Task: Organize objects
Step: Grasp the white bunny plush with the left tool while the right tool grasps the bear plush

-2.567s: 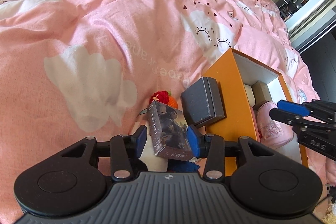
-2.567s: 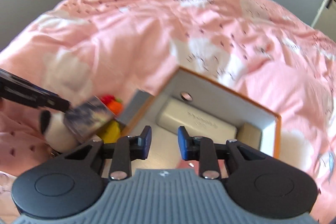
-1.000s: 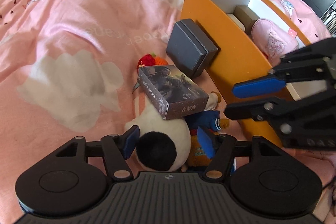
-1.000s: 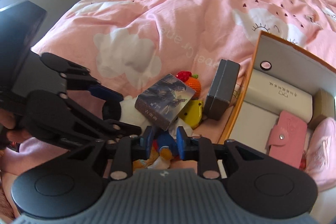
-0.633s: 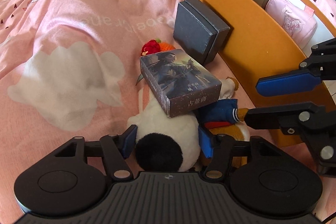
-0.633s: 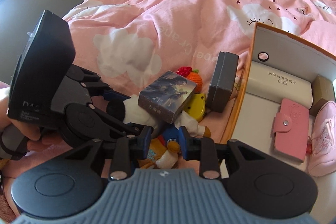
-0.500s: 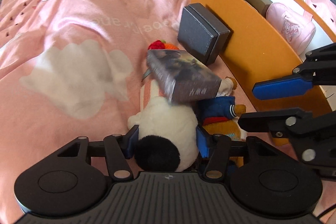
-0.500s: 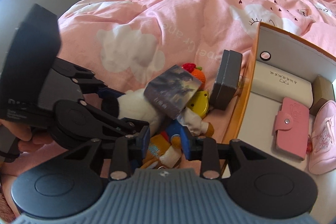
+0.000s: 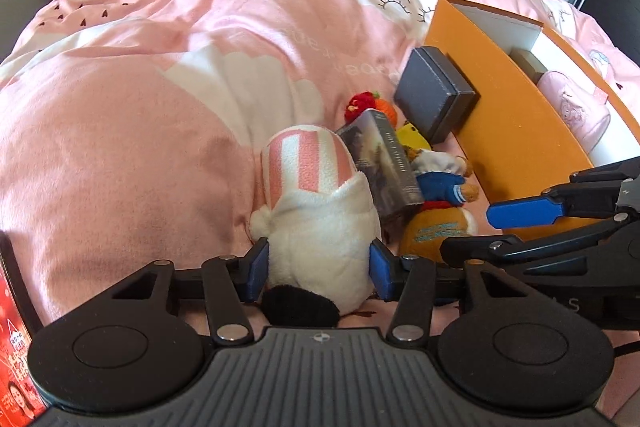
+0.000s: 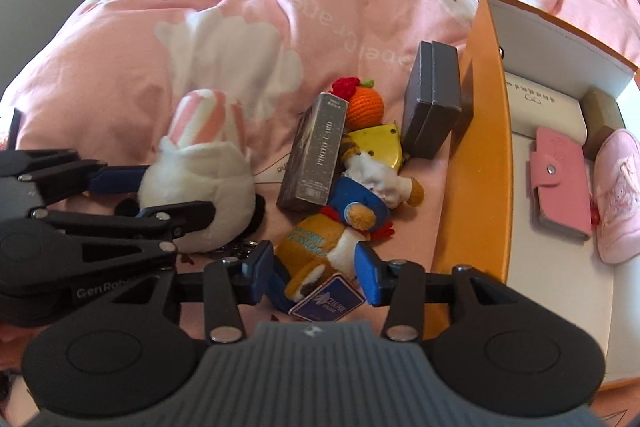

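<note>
Beside the orange box (image 10: 476,163), on its outer long wall, the unsorted pile lies on the pink duvet (image 9: 160,75). Your left gripper (image 9: 316,269) has the white plush toy (image 9: 320,227) between its fingers (image 9: 256,269); they have just been closing, and both pads now press into the plush body, so it is grasped. The toy is soft and light and will squash under pressure. Hold it across the fat white belly, as you have it, not by the pink striped end (image 9: 306,157), which would flop.

Your right gripper (image 10: 316,273) straddles the duck plush (image 10: 332,227), which lies nearer the box than the white toy. Its fingers (image 10: 366,277) have just been opening and stand released, clear of the orange legs on both sides. It is soft too, with loose limbs; take it round the torso, clear of the paper tag (image 10: 328,301).

The photo card box (image 10: 316,157) leans between the two toys. It is stiff and smooth, and likely to slide off when either plush lifts. The grey case (image 10: 432,103) stands on edge against the box wall. Inside the box lie a pink wallet (image 10: 560,183) and a white case (image 10: 540,111).
</note>
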`<state>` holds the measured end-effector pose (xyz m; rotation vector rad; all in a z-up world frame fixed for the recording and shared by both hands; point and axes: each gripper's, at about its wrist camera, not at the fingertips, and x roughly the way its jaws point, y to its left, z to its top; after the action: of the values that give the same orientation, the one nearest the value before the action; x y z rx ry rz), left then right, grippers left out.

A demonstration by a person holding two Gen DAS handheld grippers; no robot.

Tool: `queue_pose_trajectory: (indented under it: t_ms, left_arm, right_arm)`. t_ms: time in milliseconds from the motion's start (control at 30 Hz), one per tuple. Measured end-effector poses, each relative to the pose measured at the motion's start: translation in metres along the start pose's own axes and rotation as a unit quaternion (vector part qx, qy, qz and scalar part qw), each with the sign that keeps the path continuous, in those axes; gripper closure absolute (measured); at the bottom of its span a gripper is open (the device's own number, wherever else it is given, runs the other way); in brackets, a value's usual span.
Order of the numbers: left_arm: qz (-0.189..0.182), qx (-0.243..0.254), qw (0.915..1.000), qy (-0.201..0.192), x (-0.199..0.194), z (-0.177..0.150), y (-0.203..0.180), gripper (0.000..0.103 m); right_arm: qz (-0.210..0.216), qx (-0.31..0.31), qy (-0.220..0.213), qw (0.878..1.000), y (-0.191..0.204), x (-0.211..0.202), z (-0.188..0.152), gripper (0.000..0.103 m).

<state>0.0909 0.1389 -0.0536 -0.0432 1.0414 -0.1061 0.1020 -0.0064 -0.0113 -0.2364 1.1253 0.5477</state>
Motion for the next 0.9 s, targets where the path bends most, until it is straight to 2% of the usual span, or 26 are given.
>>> queue_pose_trajectory:
  t_ms: [267,400,667,900]
  left_arm:
    - [-0.039,-0.031,0.9986,-0.019,-0.003,-0.007,0.018,0.045]
    - [-0.041,-0.031,0.9984,-0.022,-0.003,-0.008,0.018,0.045]
    - [-0.038,-0.021,0.9987,-0.025,-0.001,-0.01,0.015,0.044]
    - [-0.037,-0.018,0.9988,-0.025,0.0,-0.01,0.015,0.044]
  right_arm:
    - [-0.009,0.024,0.01,1.0,0.0,0.009,-0.001,0.046]
    - [-0.026,0.02,0.028,0.999,0.003,0.024,0.002,0.045]
    - [-0.02,0.04,0.036,0.998,-0.003,0.045,0.004,0.039]
    - [-0.022,0.027,0.03,0.999,-0.001,0.049,-0.001,0.048]
